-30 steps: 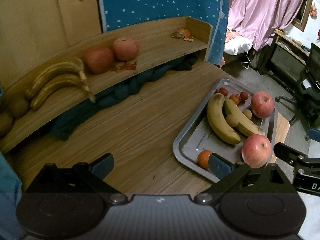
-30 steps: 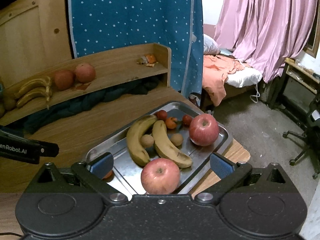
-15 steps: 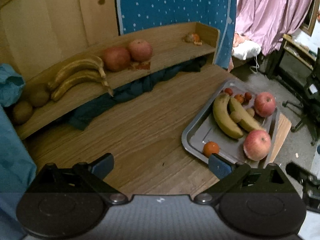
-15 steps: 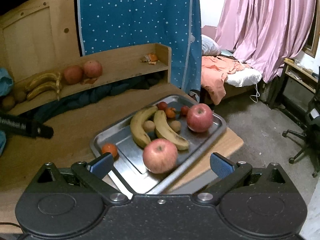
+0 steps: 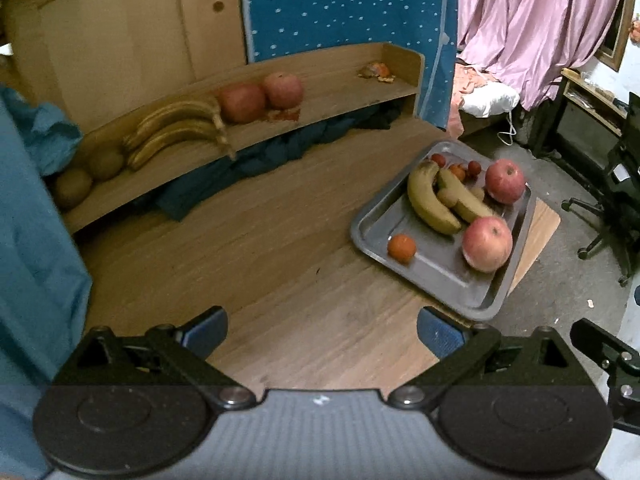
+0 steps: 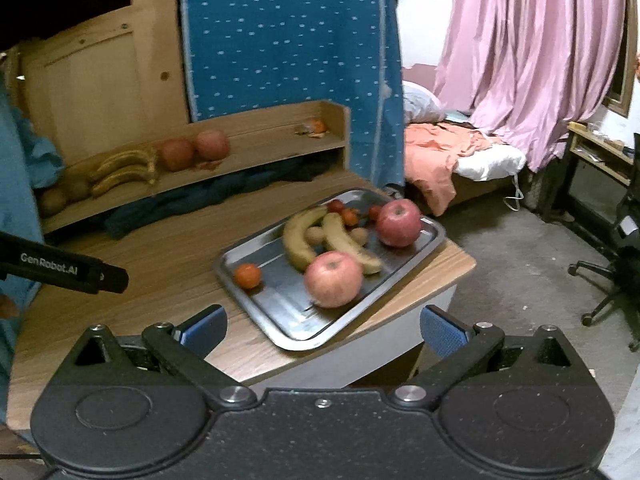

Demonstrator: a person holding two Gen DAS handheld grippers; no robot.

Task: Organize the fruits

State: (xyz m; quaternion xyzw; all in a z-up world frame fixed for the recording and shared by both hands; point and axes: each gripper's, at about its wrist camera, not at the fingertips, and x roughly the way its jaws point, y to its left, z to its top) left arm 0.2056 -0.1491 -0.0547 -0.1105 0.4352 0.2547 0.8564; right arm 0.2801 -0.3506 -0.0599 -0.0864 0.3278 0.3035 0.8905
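A metal tray (image 5: 440,276) (image 6: 288,320) sits at the table's right end. It holds two apples (image 5: 487,243) (image 6: 333,279), two bananas (image 5: 430,200) (image 6: 298,240), a small orange (image 5: 401,247) (image 6: 248,275) and several little fruits. On the wooden shelf (image 5: 320,120) lie two bananas (image 5: 176,128), two apples (image 5: 242,103) and two brown fruits (image 5: 105,163). My left gripper (image 5: 322,330) is open above the bare tabletop, left of the tray. My right gripper (image 6: 324,330) is open, held back from the tray's near corner, empty.
Dark cloth (image 5: 256,152) is stuffed under the shelf. A blue dotted sheet (image 6: 288,32) hangs behind it. Teal fabric (image 5: 36,216) fills the left edge. A bed (image 6: 460,156), pink curtains (image 6: 532,52) and an office chair (image 6: 616,272) lie to the right, beyond the table edge.
Both grippers have pulled back and up from the table, so the tray and shelf look smaller and farther. Both stay open. No fruit has moved.
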